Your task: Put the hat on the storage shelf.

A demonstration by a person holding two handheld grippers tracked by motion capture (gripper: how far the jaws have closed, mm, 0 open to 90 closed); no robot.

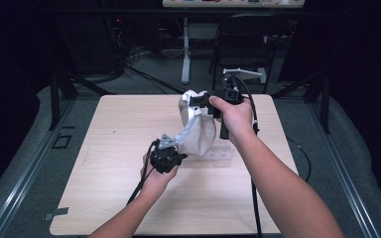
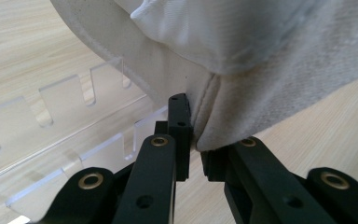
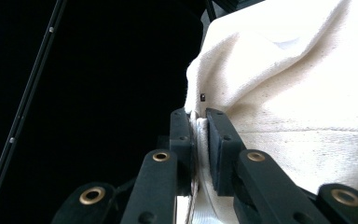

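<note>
A cream cloth bag [image 1: 197,130] hangs above the middle of the wooden table [image 1: 109,163], held between both grippers. My left gripper [image 1: 174,149] grips its lower left corner; in the left gripper view the jaws of that gripper [image 2: 196,140] are shut on the hemmed edge of the bag [image 2: 261,84]. My right gripper [image 1: 201,103] holds the bag's top edge, higher and farther back. In the right gripper view that gripper [image 3: 199,149] pinches a folded seam of the bag [image 3: 298,107].
A clear acrylic rack [image 1: 222,153] with notched slots lies on the table under the bag, also seen as a slotted rack [image 2: 51,126] in the left gripper view. A black chair [image 1: 243,44] and a white table leg [image 1: 185,49] stand beyond the far edge.
</note>
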